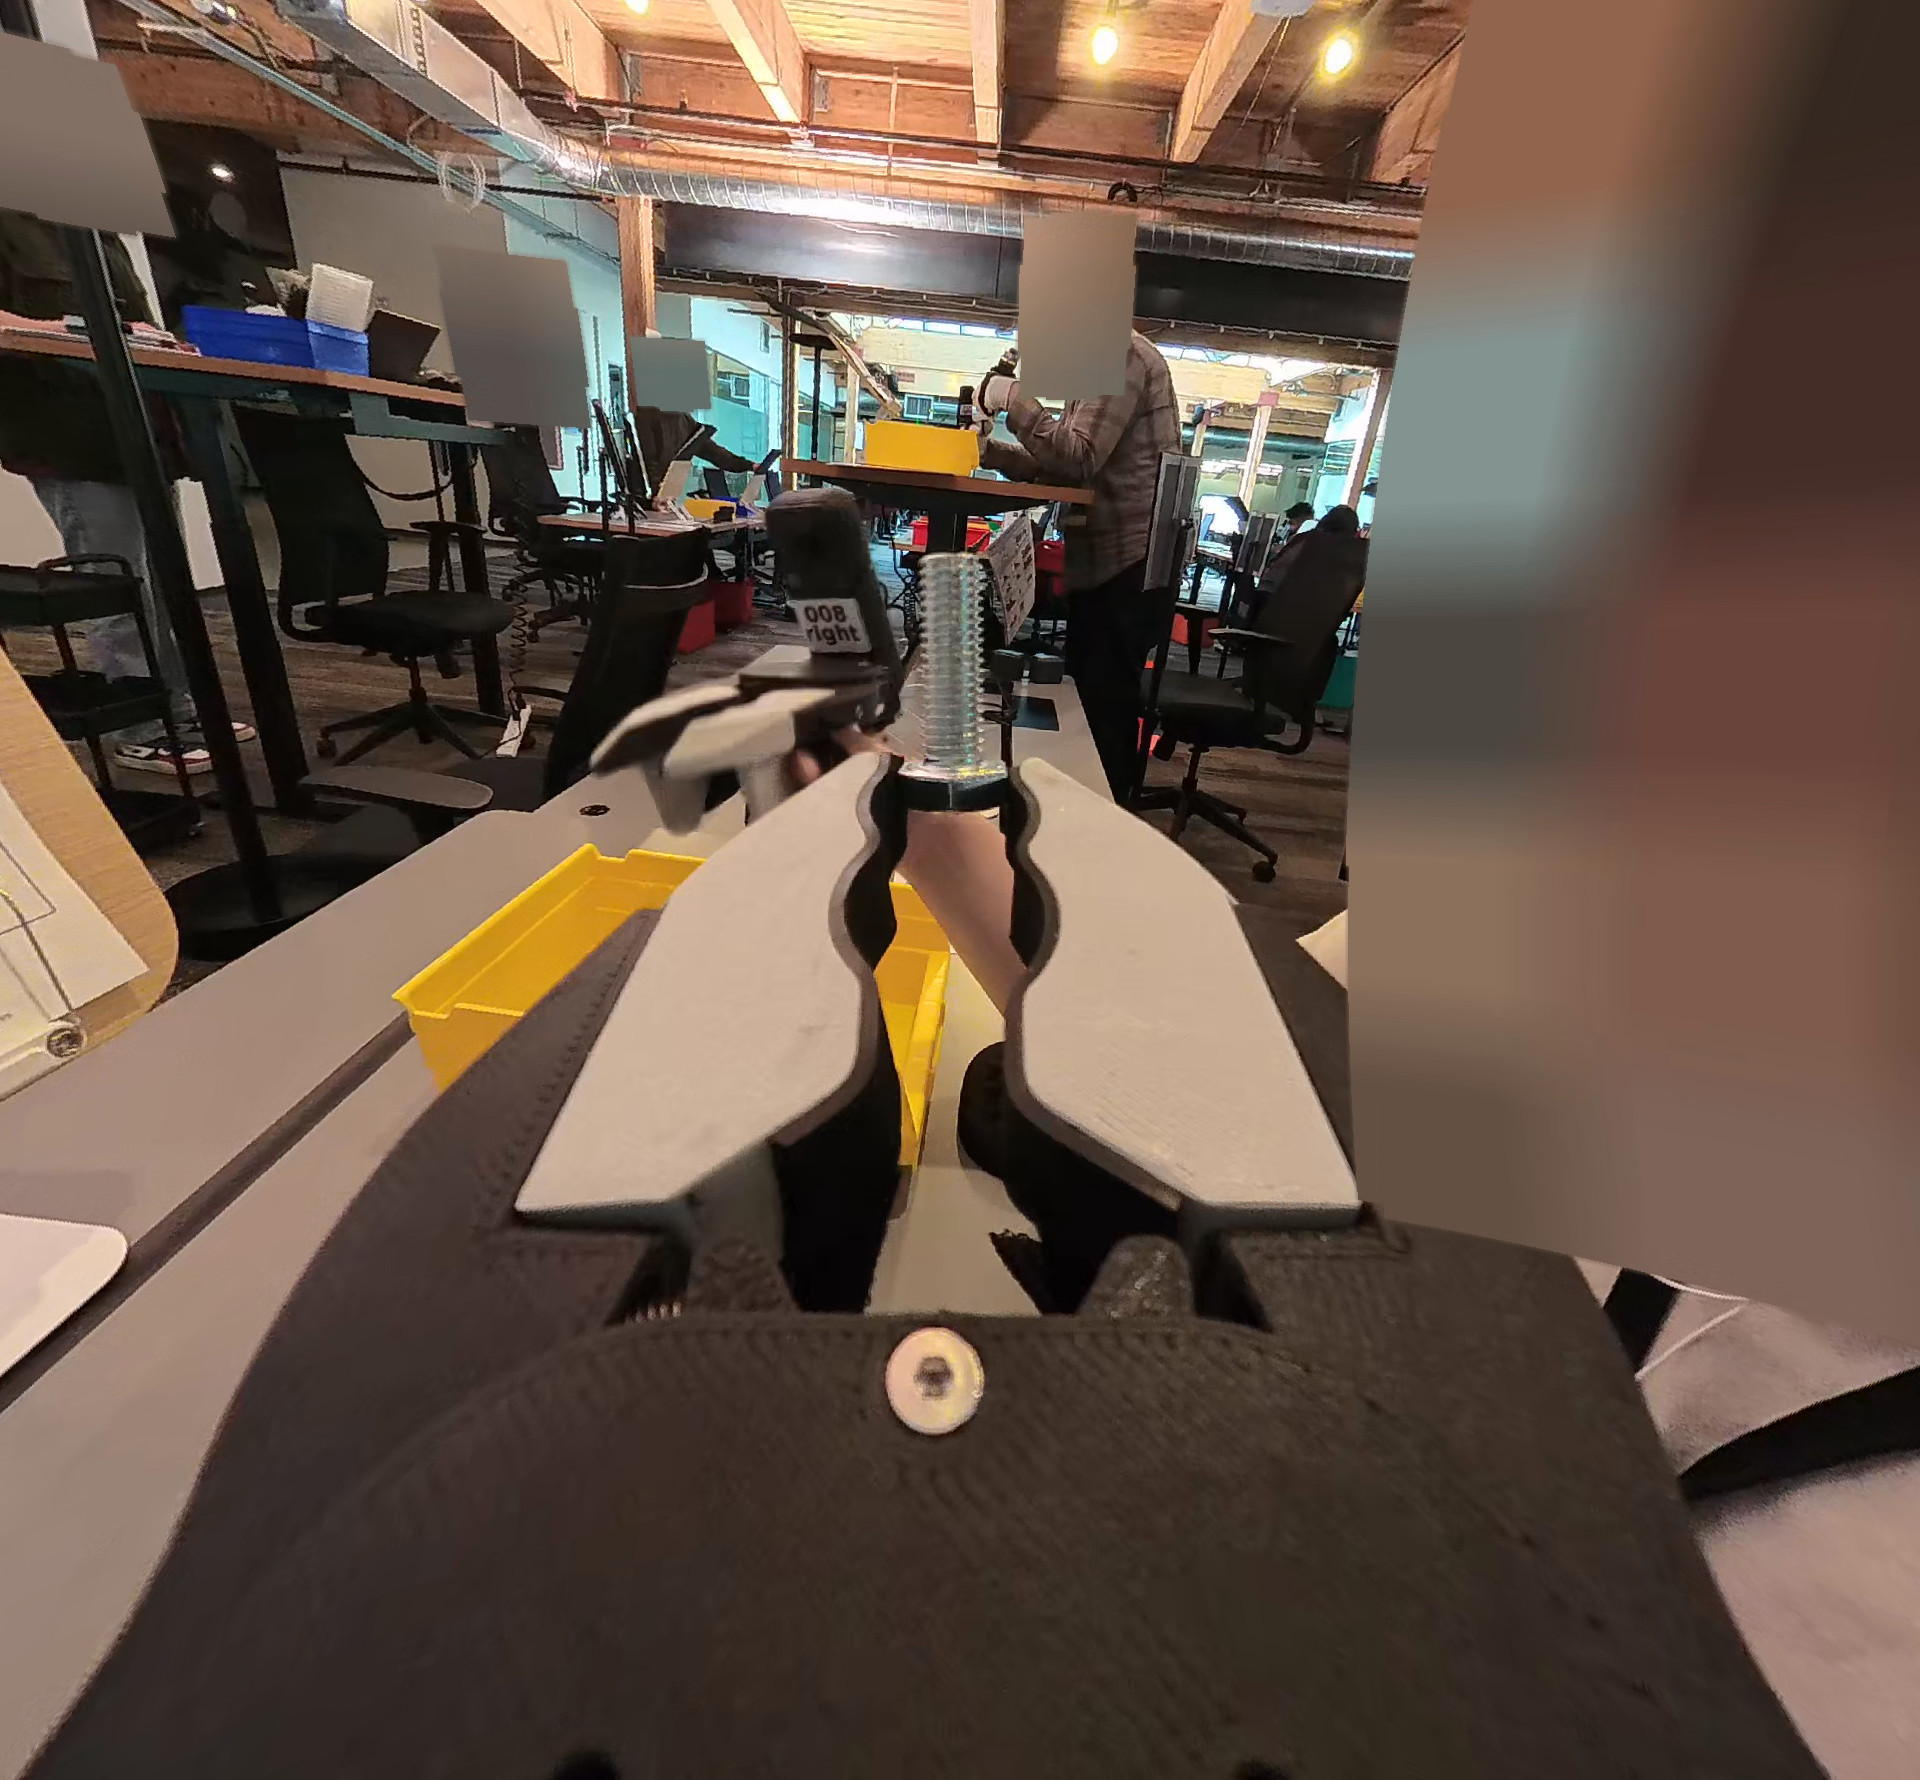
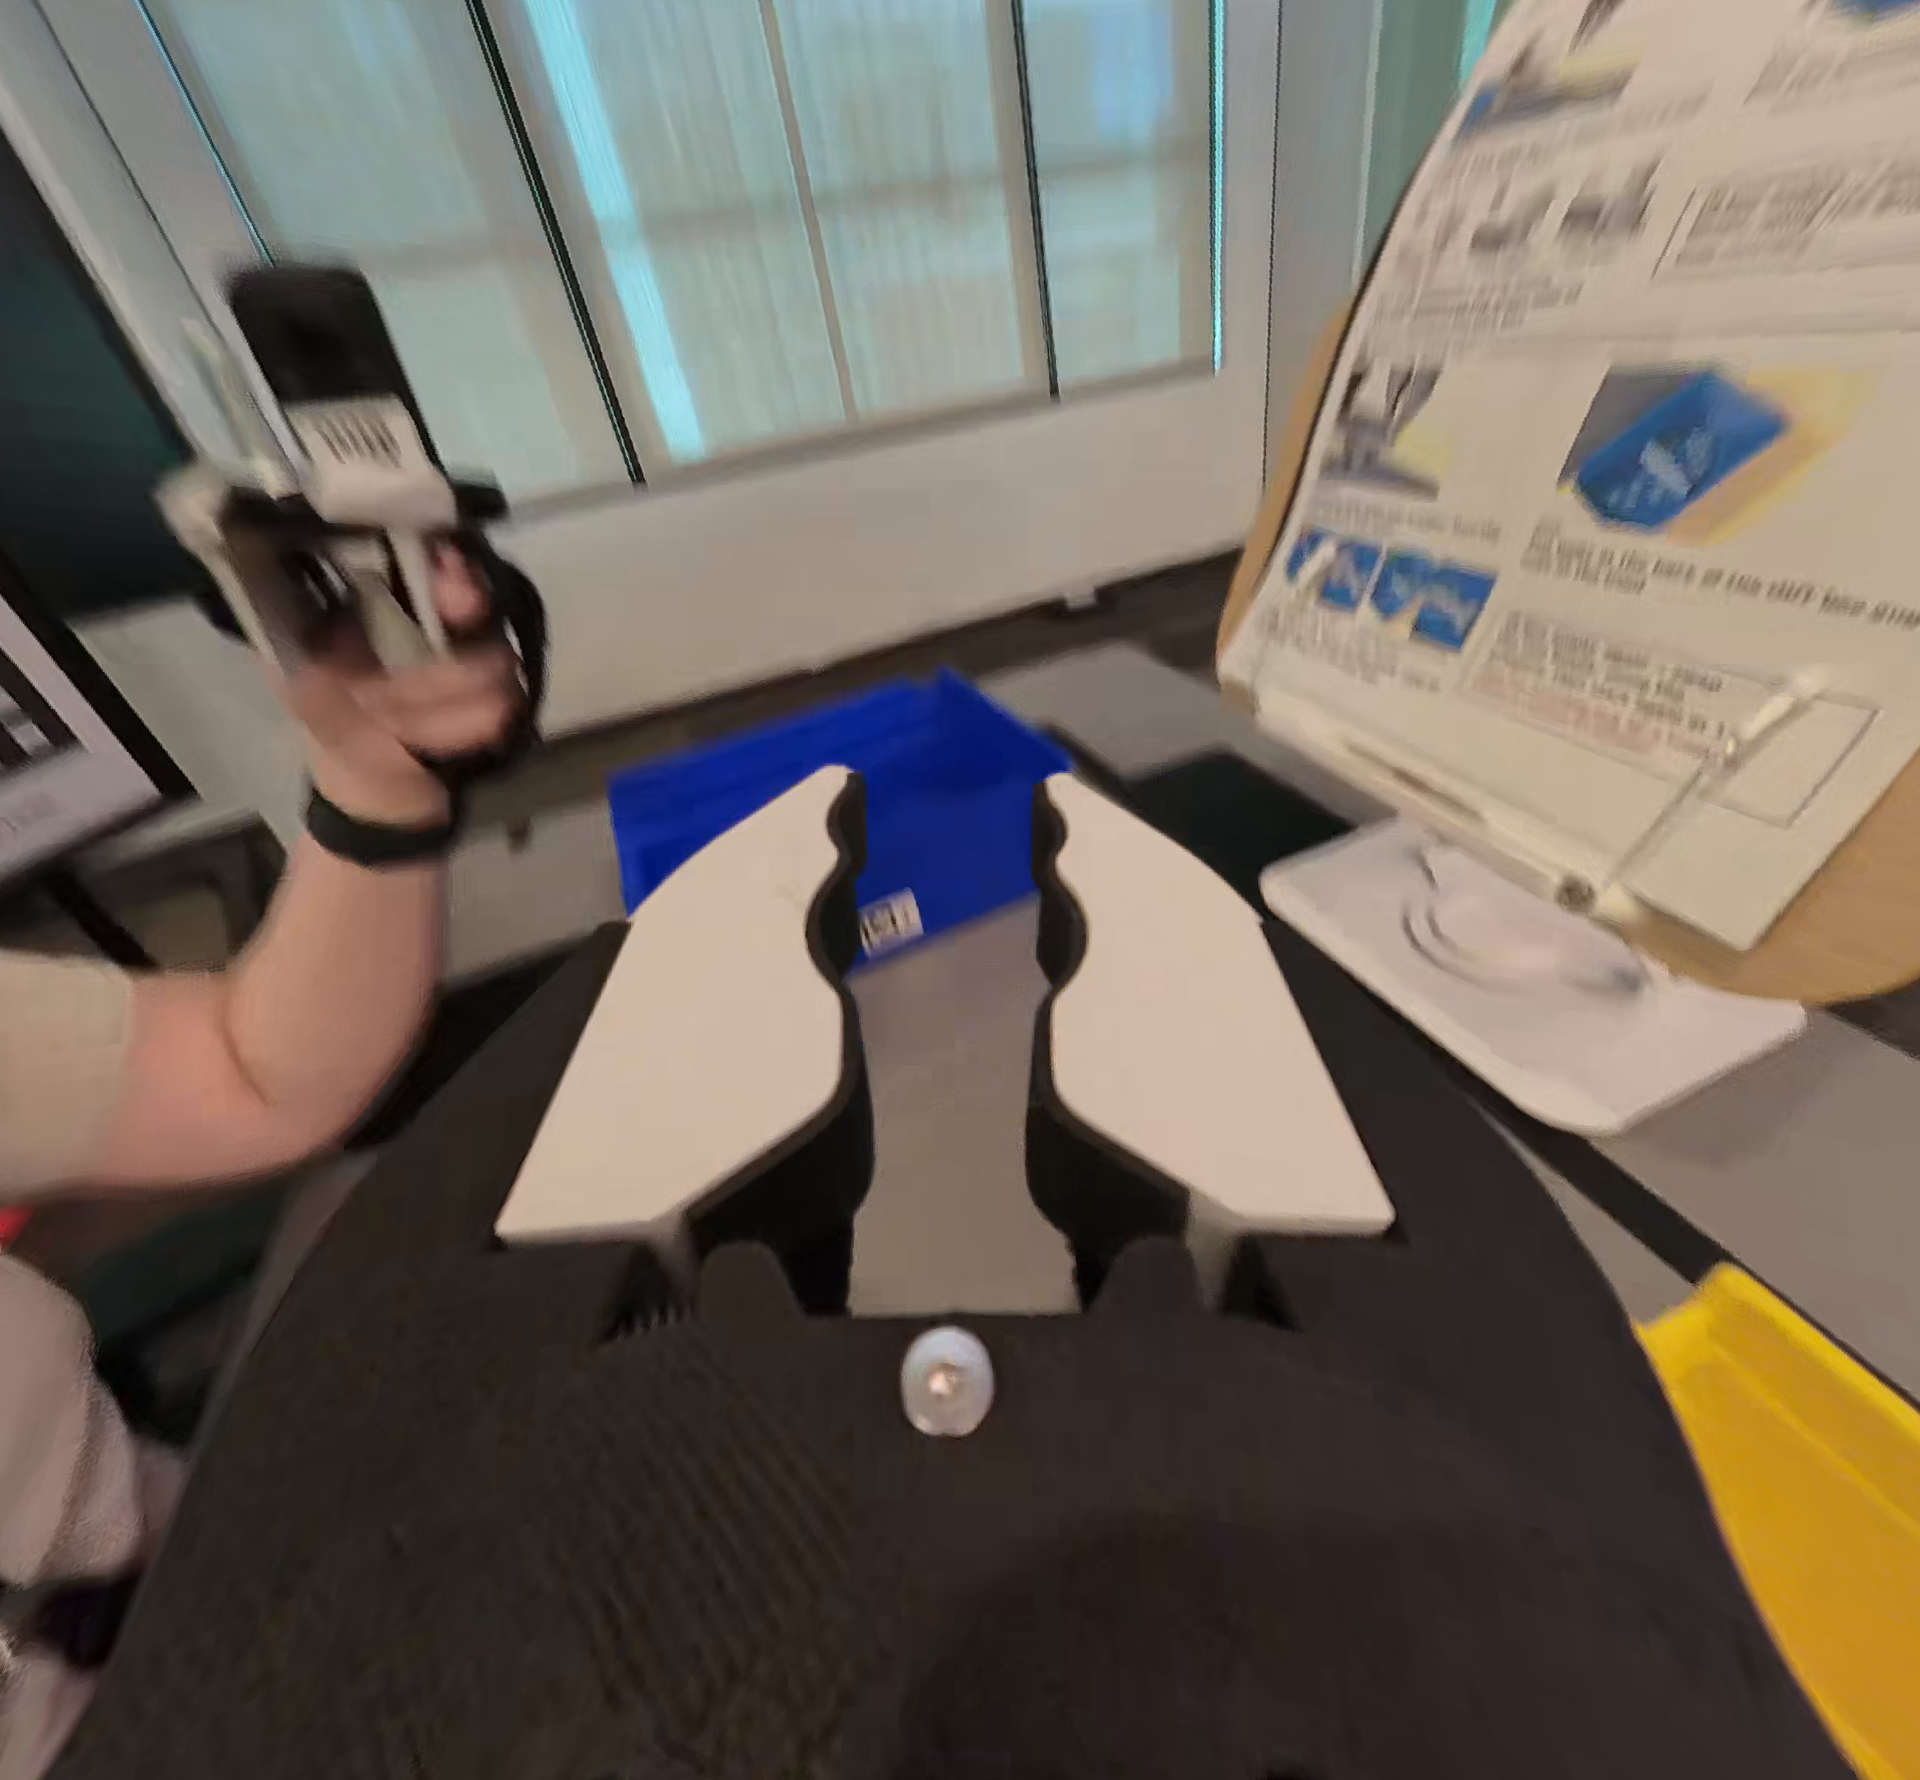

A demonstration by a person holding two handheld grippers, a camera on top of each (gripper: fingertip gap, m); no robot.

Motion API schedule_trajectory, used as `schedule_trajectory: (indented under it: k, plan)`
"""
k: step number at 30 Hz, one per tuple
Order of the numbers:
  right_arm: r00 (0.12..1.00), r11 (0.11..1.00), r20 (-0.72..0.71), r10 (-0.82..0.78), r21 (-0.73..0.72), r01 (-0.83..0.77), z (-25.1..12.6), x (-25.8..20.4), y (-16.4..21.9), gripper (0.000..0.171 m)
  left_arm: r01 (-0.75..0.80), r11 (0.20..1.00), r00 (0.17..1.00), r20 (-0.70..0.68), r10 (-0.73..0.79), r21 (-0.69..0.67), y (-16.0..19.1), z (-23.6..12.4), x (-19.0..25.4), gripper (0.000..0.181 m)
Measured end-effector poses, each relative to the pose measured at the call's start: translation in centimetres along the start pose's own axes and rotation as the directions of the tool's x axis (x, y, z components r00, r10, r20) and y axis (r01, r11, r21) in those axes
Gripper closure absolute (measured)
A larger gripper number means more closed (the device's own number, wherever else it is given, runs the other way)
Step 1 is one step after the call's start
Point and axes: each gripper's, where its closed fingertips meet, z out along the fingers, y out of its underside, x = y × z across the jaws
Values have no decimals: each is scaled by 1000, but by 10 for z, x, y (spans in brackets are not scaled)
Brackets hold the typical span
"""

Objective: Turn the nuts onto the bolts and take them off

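- Gripping the bolt (image 1: 951, 665) by its head, my left tool (image 1: 953, 788) is clamped on it at the very fingertips, lifted above the grey surface (image 1: 208, 1086).
- My right tool (image 2: 945, 790) stands apart with nothing between its fingers; in the left wrist view it shows just left of the bolt, near it, though I cannot tell whether they touch.
- The yellow bin (image 1: 499, 982) lies below my left tool, its rim near the fingers' undersides.
- The blue bin (image 2: 935, 795) sits straight ahead of my right tool, with bare surface between the two.
- An instruction board (image 2: 1621, 442) on a white stand crowds the right side; the surface's far edge lies just past the blue bin.
- The bolt stands upright, silvery and bright, its thread bare the whole way up, with no nut showing on it.
- The right wrist view is blurred.
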Motion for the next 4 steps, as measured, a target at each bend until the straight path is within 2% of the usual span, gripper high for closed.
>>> schedule_trajectory:
  k: [2,4]
  plan:
    - [996,982,-51,-70,-178,60,12,10,32,141,0,1000,1000,4,0,-1,-1,-2,-1,163]
    - [983,925,-72,-168,-355,132,21,20,67,143,-9,1000,1000,16,9,-6,-1,-4,-1,163]
